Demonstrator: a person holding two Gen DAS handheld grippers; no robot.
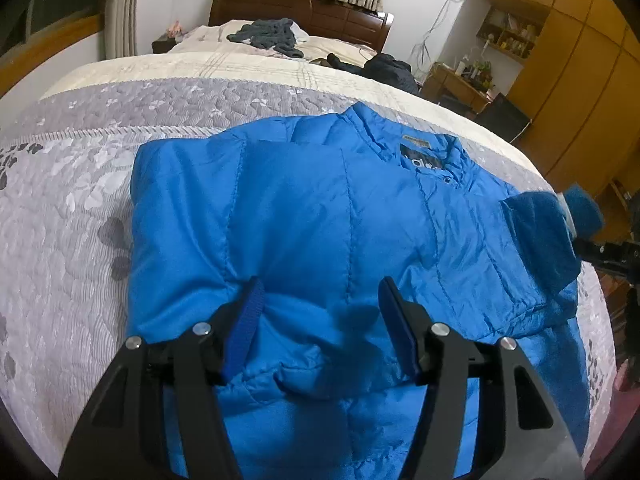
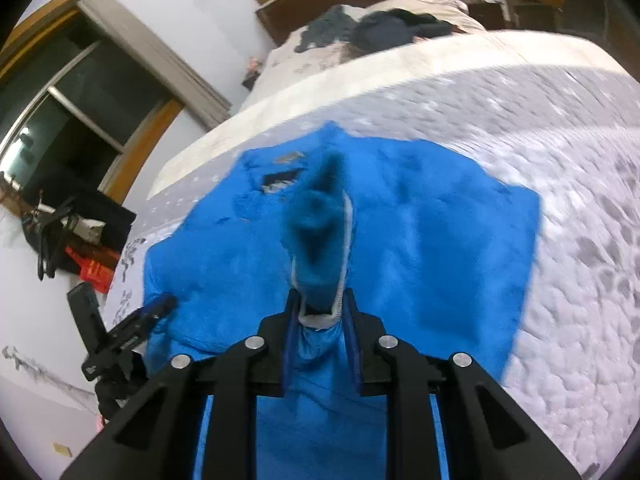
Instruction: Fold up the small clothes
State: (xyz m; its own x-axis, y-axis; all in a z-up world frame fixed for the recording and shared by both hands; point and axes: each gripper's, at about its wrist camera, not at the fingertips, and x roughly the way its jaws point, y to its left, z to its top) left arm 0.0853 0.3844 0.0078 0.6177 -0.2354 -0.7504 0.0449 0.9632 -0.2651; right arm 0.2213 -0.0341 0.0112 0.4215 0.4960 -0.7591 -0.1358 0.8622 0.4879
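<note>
Left wrist cam: my left gripper is spread wide w/ nothing between the pads, hovering over the blue jacket. The jacket lies flat on the grey flowered bedspread, collar and black label up ahead to the right. Its right-side flap w/ darker fleece lining is raised off the bed at the far right.

Right wrist cam (blurry): my right gripper is pinched narrow on the jacket's edge, fleece lining and white zip strip sticking up from between the pads. Rest of the jacket spreads out on the bedspread ahead. The left gripper shows at lower left, at the jacket's edge. Dark clothes lie at the far end of the bed.
</note>
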